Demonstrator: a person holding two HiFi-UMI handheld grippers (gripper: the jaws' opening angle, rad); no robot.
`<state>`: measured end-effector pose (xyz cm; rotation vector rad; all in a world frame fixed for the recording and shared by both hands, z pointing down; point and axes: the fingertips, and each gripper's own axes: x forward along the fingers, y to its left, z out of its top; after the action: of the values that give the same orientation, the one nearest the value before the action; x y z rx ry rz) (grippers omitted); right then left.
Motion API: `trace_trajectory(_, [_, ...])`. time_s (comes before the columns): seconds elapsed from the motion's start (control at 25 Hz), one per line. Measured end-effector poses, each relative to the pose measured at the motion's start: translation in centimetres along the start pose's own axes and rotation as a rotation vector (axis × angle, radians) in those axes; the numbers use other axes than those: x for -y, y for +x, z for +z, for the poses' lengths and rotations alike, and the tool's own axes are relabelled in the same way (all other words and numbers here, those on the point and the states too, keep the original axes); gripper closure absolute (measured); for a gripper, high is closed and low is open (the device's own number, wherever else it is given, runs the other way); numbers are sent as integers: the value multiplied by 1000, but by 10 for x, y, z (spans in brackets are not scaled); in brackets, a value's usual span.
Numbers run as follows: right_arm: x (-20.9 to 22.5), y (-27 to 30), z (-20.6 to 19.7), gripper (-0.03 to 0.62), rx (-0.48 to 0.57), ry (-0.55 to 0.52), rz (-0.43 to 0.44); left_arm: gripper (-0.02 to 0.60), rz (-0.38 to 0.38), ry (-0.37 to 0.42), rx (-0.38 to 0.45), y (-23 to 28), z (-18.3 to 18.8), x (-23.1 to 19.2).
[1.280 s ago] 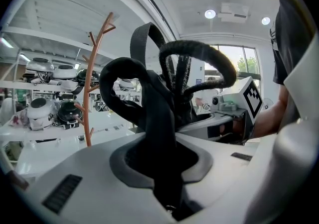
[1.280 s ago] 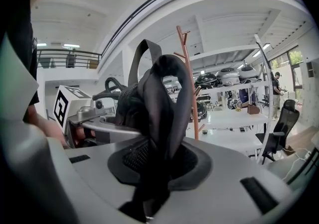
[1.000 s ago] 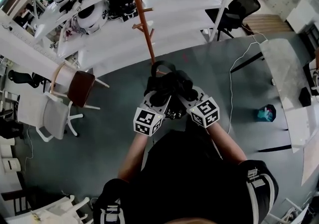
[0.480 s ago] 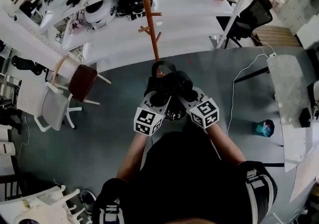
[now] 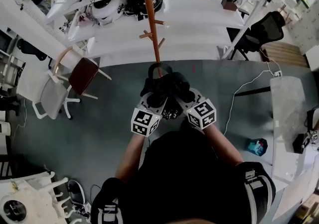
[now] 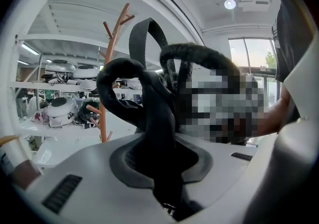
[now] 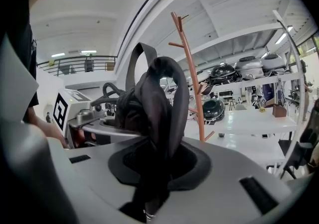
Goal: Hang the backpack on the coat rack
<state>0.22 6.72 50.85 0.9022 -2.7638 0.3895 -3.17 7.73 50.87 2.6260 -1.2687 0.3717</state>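
Note:
A black backpack (image 5: 165,86) hangs bunched between my two grippers in front of the person's dark torso, its top loop (image 5: 158,67) sticking forward. My left gripper (image 5: 153,96) is shut on one black strap (image 6: 155,118), which runs up out of its jaws. My right gripper (image 5: 180,94) is shut on another strap (image 7: 160,102), and its jaws have just closed a little further on it. The orange-brown coat rack (image 5: 149,14) stands straight ahead, just beyond the loop. Its pegs show in the left gripper view (image 6: 107,78) and the right gripper view (image 7: 192,78).
White tables (image 5: 124,36) with helmets and gear stand behind the rack. A wooden chair (image 5: 82,73) and a white office chair (image 5: 50,99) are at left. A black office chair (image 5: 267,26), a glass table (image 5: 289,99) and a floor cable (image 5: 238,93) are at right.
Both grippers have carried the backpack forward with the person. The rack, tables and chairs have shifted in the head view. The holds on the straps look the same.

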Motion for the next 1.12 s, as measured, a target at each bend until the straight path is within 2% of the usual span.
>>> trace_trajectory(0.2, [46,-5,9,497,1,33,50,489,57,-18,13,44,15,4])
trace_trajectory(0.64, [136,-23,22,499,-15,16,126,489,140,-50,33,132,40,19])
trace_trajectory(1.12, [179,-8,30,499,-27,18,135,489,142,-49,12,172,50,3])
